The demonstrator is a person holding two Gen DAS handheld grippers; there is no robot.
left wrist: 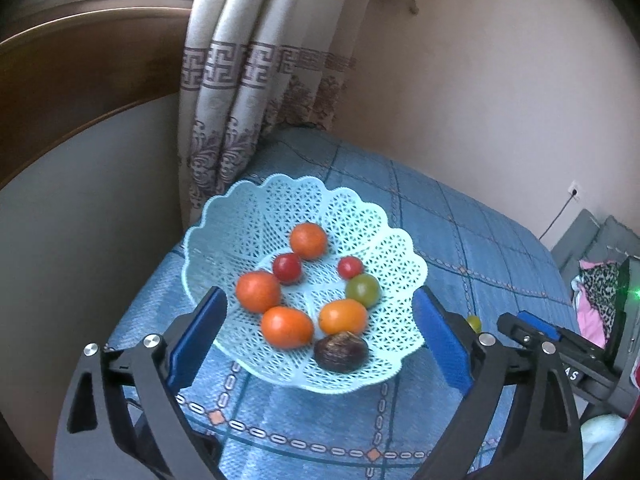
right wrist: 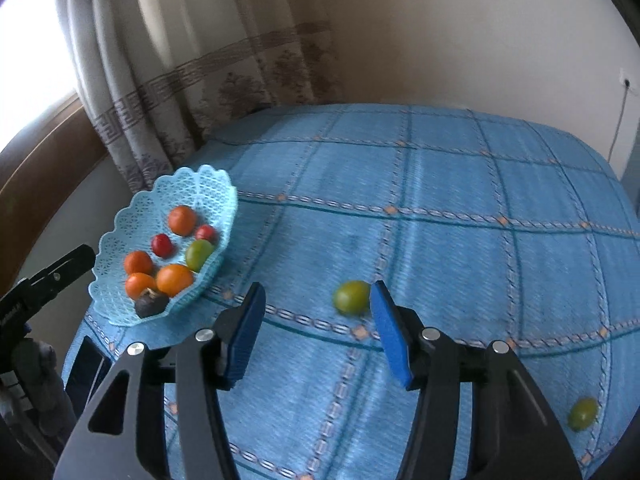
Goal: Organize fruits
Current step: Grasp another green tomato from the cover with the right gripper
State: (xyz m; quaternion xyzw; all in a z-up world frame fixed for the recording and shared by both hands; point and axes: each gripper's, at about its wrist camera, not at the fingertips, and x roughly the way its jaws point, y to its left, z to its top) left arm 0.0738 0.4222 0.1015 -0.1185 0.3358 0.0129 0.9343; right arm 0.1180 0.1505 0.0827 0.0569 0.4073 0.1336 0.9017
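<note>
Just ahead of the right gripper, on the blue checked tablecloth, a loose green tomato lies beside the blue pad of the right-hand finger, with the jaws spread wide and nothing between them. The tool looks lined up for picking this fruit, though the tomato sits off to one side of the gap rather than centred, so a small shift would likely be needed before closing. A second green tomato rests nearer the table edge, well apart from the first.

The left gripper hangs with its jaws apart too, gripping nothing, its fingers framing the near rim of the pale blue lattice basket, perhaps to steady it. Inside lie four orange fruits, two small red tomatoes, one green tomato and a dark wrinkled fruit at the near side. Beyond stand the patterned curtain and a plain wall.
</note>
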